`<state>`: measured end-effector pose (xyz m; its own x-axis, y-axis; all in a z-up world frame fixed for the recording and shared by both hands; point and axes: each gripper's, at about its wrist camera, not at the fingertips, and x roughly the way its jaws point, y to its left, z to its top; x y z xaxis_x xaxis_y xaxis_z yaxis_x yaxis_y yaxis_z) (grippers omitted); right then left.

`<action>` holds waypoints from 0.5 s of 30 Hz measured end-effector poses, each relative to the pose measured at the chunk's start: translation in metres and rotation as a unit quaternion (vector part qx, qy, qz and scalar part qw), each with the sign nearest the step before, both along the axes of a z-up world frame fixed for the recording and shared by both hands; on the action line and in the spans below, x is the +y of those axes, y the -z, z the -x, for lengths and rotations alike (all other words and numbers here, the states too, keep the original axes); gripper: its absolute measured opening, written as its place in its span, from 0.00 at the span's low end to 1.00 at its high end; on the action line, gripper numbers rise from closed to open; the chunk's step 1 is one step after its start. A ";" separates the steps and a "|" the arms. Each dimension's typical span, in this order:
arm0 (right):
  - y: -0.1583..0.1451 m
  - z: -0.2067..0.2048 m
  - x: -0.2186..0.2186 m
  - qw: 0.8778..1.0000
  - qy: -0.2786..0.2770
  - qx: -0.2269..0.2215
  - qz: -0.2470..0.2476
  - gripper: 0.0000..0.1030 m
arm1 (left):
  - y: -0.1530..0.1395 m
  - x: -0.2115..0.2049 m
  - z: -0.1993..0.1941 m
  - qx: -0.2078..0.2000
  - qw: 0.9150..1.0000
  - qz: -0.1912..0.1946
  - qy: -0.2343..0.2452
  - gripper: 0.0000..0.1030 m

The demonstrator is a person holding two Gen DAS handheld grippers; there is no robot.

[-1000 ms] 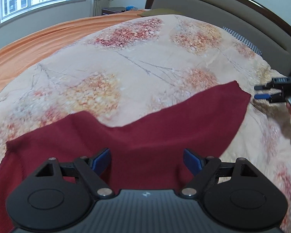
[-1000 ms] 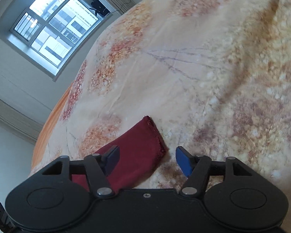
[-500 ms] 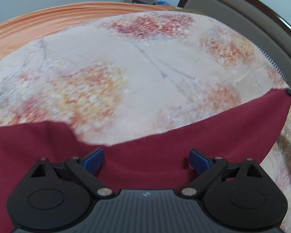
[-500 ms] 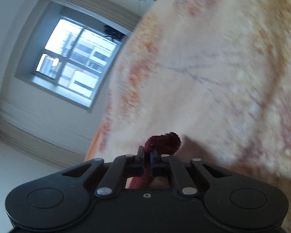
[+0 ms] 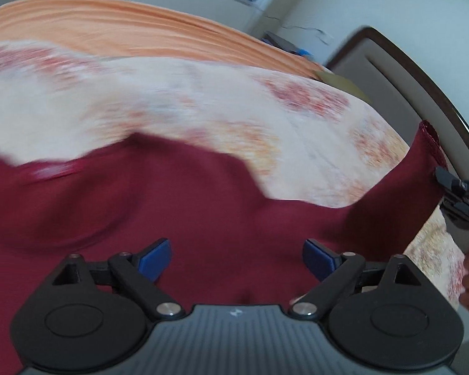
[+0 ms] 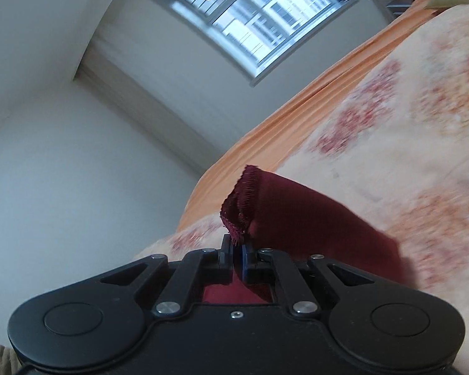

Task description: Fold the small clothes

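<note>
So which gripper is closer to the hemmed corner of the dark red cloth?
Right. The right gripper is shut on the dark red cloth just below its hemmed corner. The left gripper is open above the cloth's middle, far from that corner.

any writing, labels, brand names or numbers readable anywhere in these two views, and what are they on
No readable text in either view.
Left claw body: a small pale emblem near its front edge, a logo shape, not letters.
Maroon garment: a pale blurred patch near its left edge, possibly a tag; unreadable.
Floral bedspread, window: no text.
</note>
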<state>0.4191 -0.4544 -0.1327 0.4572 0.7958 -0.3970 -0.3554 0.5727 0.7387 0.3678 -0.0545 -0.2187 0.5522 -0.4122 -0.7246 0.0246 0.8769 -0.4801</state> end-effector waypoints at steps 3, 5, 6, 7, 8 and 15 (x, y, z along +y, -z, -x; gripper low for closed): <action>0.009 0.018 0.099 0.997 -0.072 0.004 0.003 0.05 | 0.000 0.062 0.033 0.010 0.998 0.003 -0.059 0.91; 0.017 0.036 0.158 0.994 -0.107 0.003 0.026 0.05 | 0.000 0.098 0.054 0.010 0.996 0.009 -0.093 0.92; 0.022 0.048 0.184 0.992 -0.122 0.002 0.038 0.05 | 0.001 0.113 0.063 0.012 0.994 0.011 -0.107 0.92; 0.028 0.060 0.210 0.989 -0.137 -0.001 0.053 0.05 | 0.003 0.126 0.070 0.015 0.993 0.013 -0.117 0.92; 0.036 0.070 0.231 0.987 -0.146 0.001 0.069 0.05 | 0.005 0.136 0.077 0.018 0.992 0.014 -0.121 0.92; 0.085 0.122 0.288 0.961 -0.229 0.059 0.141 0.23 | 0.027 0.135 0.080 0.032 0.997 0.029 -0.065 0.92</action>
